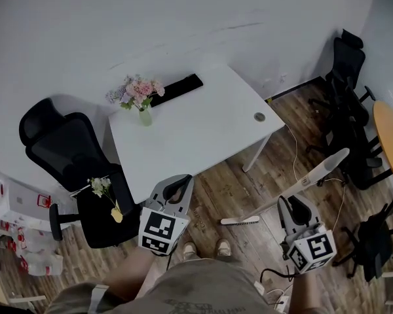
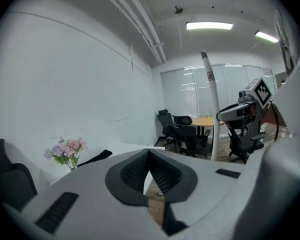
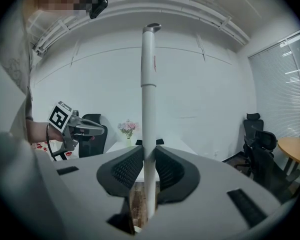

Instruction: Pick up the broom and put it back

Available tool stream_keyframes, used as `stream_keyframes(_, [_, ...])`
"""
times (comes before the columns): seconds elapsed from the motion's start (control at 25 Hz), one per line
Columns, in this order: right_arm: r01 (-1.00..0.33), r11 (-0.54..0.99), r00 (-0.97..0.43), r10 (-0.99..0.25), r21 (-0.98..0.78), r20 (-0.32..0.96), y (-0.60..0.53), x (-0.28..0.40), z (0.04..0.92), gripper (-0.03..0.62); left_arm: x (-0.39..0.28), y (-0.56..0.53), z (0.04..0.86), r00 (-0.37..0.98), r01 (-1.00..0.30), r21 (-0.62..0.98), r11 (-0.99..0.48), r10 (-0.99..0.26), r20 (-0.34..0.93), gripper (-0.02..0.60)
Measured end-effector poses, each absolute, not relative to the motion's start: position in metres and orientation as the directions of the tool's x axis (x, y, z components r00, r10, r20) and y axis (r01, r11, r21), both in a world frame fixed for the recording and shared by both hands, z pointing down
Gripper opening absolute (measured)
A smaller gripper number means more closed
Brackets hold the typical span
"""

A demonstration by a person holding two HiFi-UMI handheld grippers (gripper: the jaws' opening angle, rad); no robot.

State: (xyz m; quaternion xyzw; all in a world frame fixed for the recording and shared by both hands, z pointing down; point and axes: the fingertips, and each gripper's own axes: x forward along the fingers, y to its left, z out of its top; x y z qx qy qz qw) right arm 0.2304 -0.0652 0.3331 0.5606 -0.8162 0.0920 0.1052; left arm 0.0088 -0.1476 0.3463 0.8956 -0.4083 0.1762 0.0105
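Observation:
The broom (image 1: 322, 169) is a long white pole slanting from a flat white end low over the wood floor up toward the right. My right gripper (image 1: 290, 203) is shut on its handle partway along. In the right gripper view the broom's pole (image 3: 148, 84) rises straight between the pads (image 3: 127, 169), which press on both sides of it. My left gripper (image 1: 177, 188) hovers at the white table's near edge with its jaws shut and nothing in them; its pads (image 2: 140, 166) meet at the tip. From the left gripper view the broom (image 2: 211, 99) and right gripper (image 2: 238, 112) stand off to the right.
A white table (image 1: 203, 133) carries a vase of pink flowers (image 1: 140, 97) and a black flat thing (image 1: 177, 89). A black office chair (image 1: 72, 169) stands at left, several black chairs (image 1: 347, 110) and a round wooden table (image 1: 390, 136) at right. Cables (image 1: 295, 165) trail over the floor.

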Motion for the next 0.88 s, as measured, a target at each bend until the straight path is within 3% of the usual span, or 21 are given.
stream_keyframes(0.36, [-0.905, 0.425, -0.415, -0.861, -0.033, 0.296, -0.095, 0.245, 0.364, 0.095, 0.035, -0.153, 0.368, 0.601, -0.727, -0.126, -0.675, -0.715, 0.356, 0.015])
stream_keyframes(0.88, [-0.870, 0.488, -0.476, -0.790, -0.073, 0.387, -0.144, 0.238, 0.504, 0.095, 0.046, -0.170, 0.456, 0.510, -0.773, -0.092, -0.628, -0.701, 0.499, 0.015])
